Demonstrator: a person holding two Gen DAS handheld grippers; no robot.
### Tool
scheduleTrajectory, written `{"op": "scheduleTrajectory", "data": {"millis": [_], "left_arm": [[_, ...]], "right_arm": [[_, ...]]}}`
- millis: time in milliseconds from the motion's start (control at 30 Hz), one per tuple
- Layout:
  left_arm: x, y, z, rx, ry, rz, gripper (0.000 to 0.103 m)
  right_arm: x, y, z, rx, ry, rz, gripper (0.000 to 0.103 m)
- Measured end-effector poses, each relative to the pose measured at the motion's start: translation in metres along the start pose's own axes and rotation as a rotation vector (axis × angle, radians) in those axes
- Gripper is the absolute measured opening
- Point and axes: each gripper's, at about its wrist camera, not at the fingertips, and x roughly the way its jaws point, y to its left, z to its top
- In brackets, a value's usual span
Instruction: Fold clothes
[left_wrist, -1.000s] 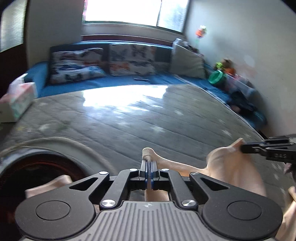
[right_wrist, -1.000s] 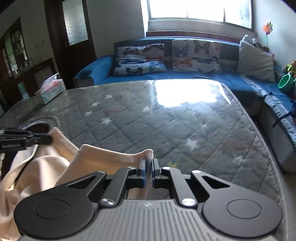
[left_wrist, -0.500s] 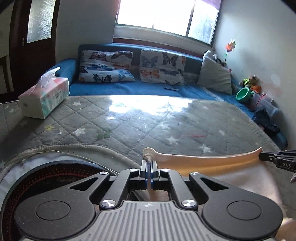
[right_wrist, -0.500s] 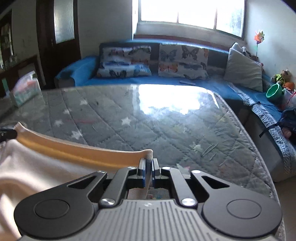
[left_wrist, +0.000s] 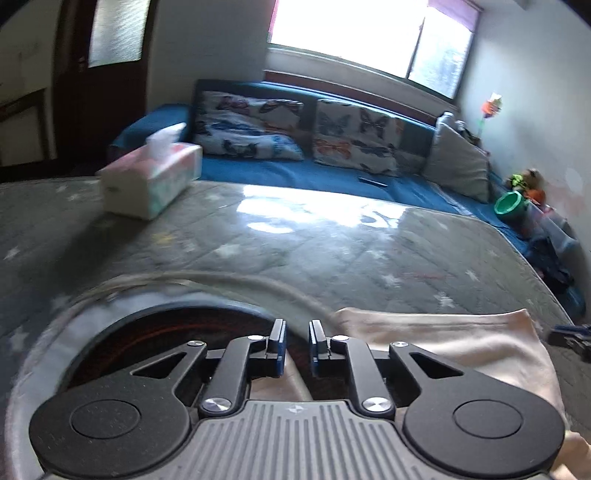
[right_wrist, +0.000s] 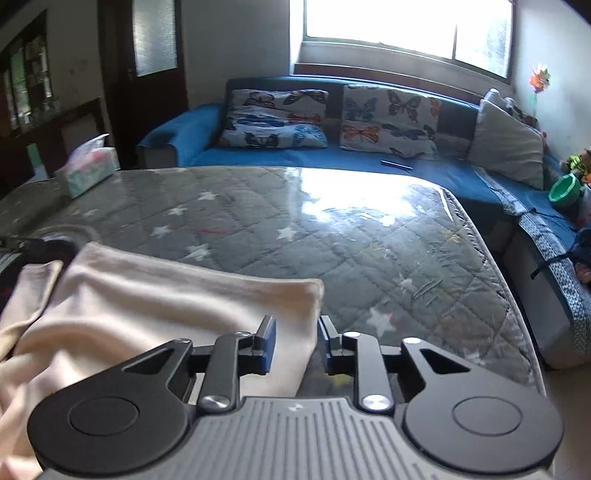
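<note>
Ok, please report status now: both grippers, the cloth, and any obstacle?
Left gripper and right gripper open, jaws just opened. Cream cloth released, lying on the quilted table. Tissue box far off, nothing blocking.

Quilted table (right_wrist: 332, 236) (starred): garment (right_wrist: 166, 295), tissue box (right_wrist: 88, 170).

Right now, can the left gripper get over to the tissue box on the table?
Probably yes. The left gripper has just been opening and holds nothing between its fingers, and the quilted table cover between it and the tissue box looks bare. The cream cloth lies off to its right, out of the way.
</note>
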Motion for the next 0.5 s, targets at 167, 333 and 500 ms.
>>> {"op": "scheduleTrajectory", "data": {"millis": [167,333,500], "left_arm": [[-0.011,-0.006,-0.016,0.01,0.045,-0.039,0.017],[0.0,-0.022,-0.024,0.036,0.057,0.01,0.033],[0.015,-0.026,-0.026,0.022,0.067,0.079,0.037]], "right_arm": [[-0.026,0.014,-0.016,-0.019,-0.008,0.05,0.032],[-0.041,0.026,-0.025,-0.04,-0.01,0.079,0.033],[-0.053,0.035,-0.033,-0.06,-0.011,0.101,0.037]]}}
